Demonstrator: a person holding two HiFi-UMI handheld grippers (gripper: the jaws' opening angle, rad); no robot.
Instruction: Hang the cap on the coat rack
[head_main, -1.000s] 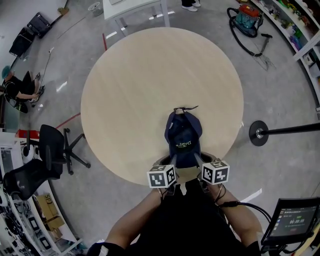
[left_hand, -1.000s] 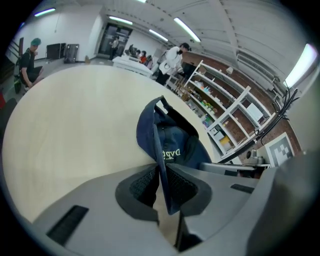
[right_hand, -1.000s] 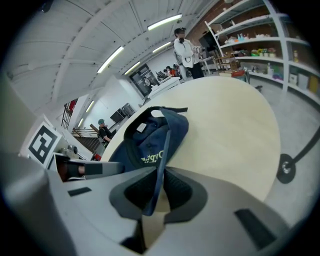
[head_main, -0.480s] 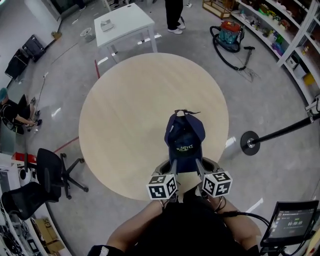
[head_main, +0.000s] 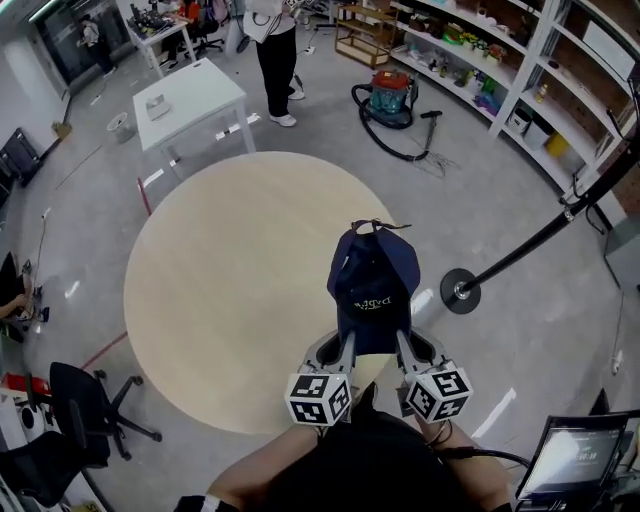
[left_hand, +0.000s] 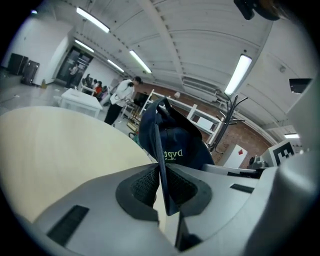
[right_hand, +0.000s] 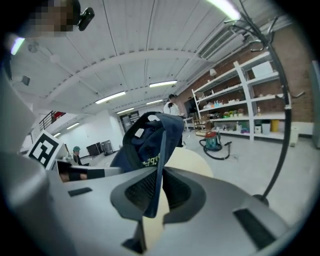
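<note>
**Cap gripped by both grippers above a round table**

Closest to me, my left gripper (head_main: 338, 348) and right gripper (head_main: 408, 350) sat side by side. Each was clamped on one side edge of the brim of the dark blue cap (head_main: 372, 290). The right gripper's jaws had just been closing, with the brim between their pads. The cap pointed away from me, with pale lettering on its front, held above the near right part of a round wooden table (head_main: 220, 290). Just past the table's right edge stood the coat rack (head_main: 461, 291), its round base on the floor and its dark pole slanting up to the right, well apart from the cap. Farther off were a small white table (head_main: 190, 95), a standing person (head_main: 275, 50), a vacuum cleaner (head_main: 392, 92) and shelves (head_main: 520, 80).
</note>
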